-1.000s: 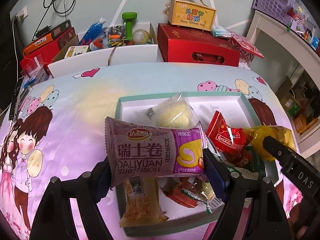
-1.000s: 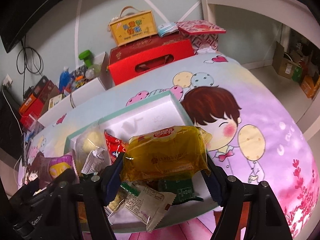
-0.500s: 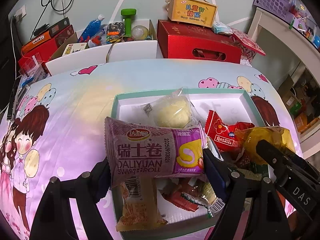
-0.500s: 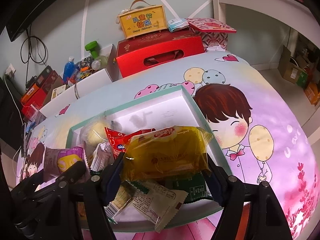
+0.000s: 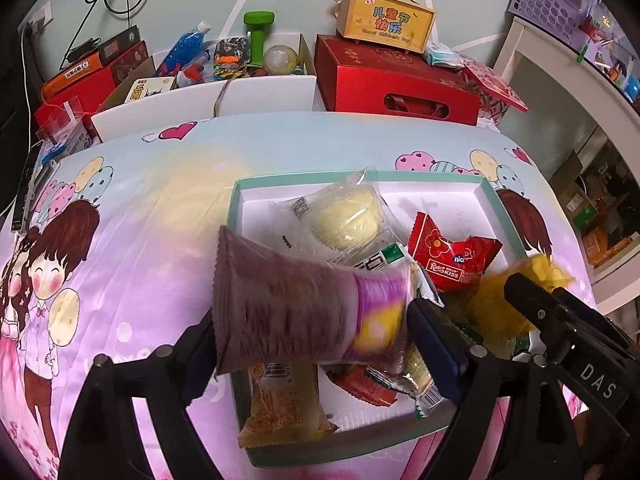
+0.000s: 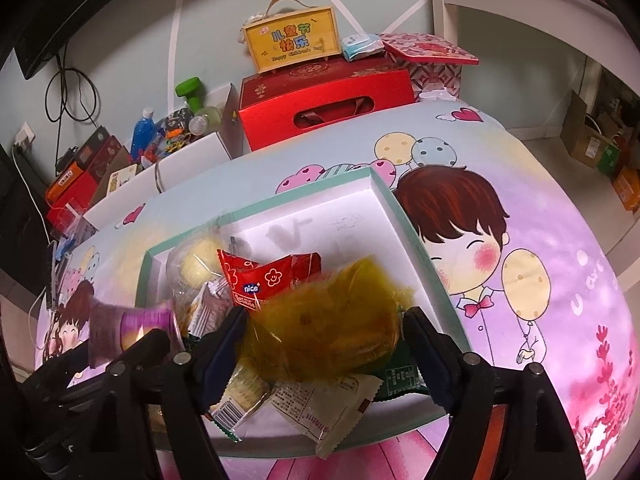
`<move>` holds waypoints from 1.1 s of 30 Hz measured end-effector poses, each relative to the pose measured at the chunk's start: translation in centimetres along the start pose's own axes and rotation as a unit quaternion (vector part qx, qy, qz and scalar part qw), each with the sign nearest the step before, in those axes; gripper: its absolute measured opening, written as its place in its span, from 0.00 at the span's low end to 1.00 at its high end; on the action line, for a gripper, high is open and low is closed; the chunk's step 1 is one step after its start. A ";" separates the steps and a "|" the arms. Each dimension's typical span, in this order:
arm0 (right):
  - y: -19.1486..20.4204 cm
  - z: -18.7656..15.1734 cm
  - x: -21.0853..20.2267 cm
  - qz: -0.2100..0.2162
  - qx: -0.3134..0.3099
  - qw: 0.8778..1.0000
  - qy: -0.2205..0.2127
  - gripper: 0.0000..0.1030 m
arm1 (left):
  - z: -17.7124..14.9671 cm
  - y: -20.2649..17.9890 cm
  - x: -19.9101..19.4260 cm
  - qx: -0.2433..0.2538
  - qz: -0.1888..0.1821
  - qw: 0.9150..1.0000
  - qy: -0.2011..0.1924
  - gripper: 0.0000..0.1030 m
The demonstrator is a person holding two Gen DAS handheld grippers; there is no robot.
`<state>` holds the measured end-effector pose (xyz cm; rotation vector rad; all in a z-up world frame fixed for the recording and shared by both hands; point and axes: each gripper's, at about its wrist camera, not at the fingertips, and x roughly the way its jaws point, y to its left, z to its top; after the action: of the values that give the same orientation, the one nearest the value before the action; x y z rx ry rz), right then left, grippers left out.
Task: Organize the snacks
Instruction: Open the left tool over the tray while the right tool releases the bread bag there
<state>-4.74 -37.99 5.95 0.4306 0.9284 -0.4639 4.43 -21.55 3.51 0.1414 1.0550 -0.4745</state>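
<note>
- Left tool (image 5: 308, 344) — jaws had just been spreading, and the purple swiss-roll pack (image 5: 304, 304), blurred, sat loose between them above the teal-rimmed box (image 5: 236, 208).
- Right tool (image 6: 324, 344) had been widening too; the yellow packet (image 6: 324, 328), smeared, lay between its parted jaws.
- Box on the cartoon-print worktop (image 6: 540, 200) — red packet (image 5: 452, 256) and pale bun (image 5: 348, 220) inside.

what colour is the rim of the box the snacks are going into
Teal, a pale green-blue, around a white inside; the box rim shows best in the right wrist view.
</note>
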 end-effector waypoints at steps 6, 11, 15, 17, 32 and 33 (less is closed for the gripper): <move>0.0 0.1 -0.2 -0.001 0.001 1.000 -0.001 0.80 | 0.0 0.1 -0.7 0.005 0.000 1.000 -0.008 0.89; 0.1 0.1 -0.5 0.001 -0.003 1.000 -0.005 0.80 | 0.0 0.4 -1.5 0.004 -0.004 1.000 -0.015 0.89; 0.2 0.2 -0.9 0.004 -0.002 1.000 -0.010 0.80 | -0.1 0.9 -2.1 -0.002 -0.008 1.000 -0.022 0.89; 0.3 0.2 -1.0 0.004 -0.004 1.000 -0.011 0.80 | -0.2 1.2 -2.2 -0.006 -0.009 1.000 -0.022 0.89; 1.3 0.0 -0.8 0.004 -0.019 1.000 -0.008 0.80 | -0.5 3.4 -3.5 -0.033 -0.004 0.999 -0.039 0.89; 1.4 0.0 -0.7 0.004 -0.022 1.000 -0.007 0.81 | -0.6 3.7 -3.6 -0.036 -0.001 0.999 -0.040 0.89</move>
<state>-4.31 -36.66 6.75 0.3905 0.9206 -0.4374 4.15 -16.95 5.90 0.0580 0.9927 -0.4394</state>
